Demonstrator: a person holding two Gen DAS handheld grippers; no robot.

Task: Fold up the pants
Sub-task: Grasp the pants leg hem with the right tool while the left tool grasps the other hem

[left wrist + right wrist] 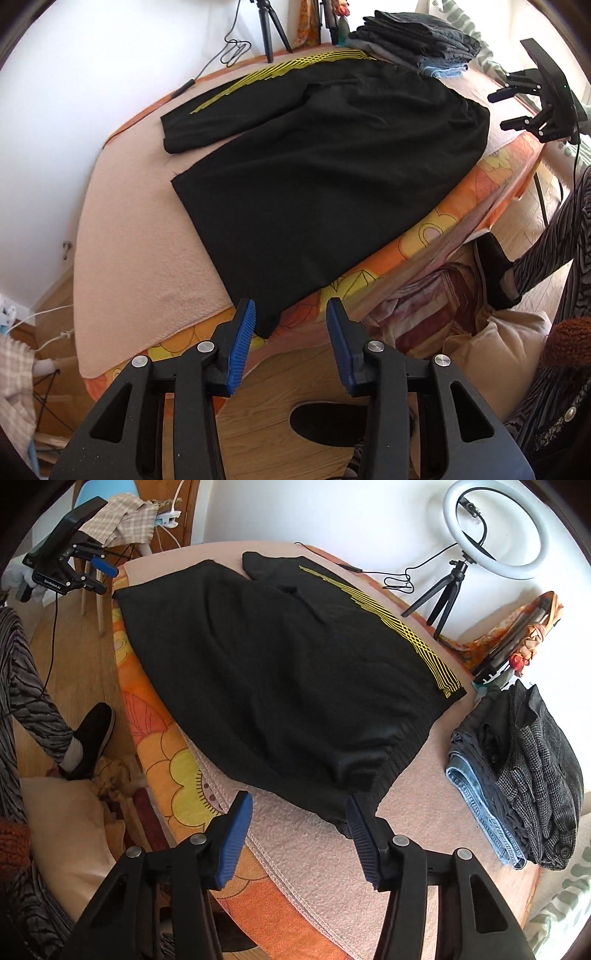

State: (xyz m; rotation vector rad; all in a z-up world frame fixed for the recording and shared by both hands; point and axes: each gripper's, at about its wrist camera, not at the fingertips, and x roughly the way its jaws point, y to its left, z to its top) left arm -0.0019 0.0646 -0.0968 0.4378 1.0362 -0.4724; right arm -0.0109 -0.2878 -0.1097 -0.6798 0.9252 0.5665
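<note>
Spread grippers (291, 317) (300, 812) beside flat black pants (325, 166).

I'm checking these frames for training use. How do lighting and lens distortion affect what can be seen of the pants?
Left wrist view: fisheye bends the table edge into a curve, and the black pants show few folds. Right wrist view: daylight gives a sheen on the waistband, the yellow stripes stay crisp, and the corners are vignetted.
</note>
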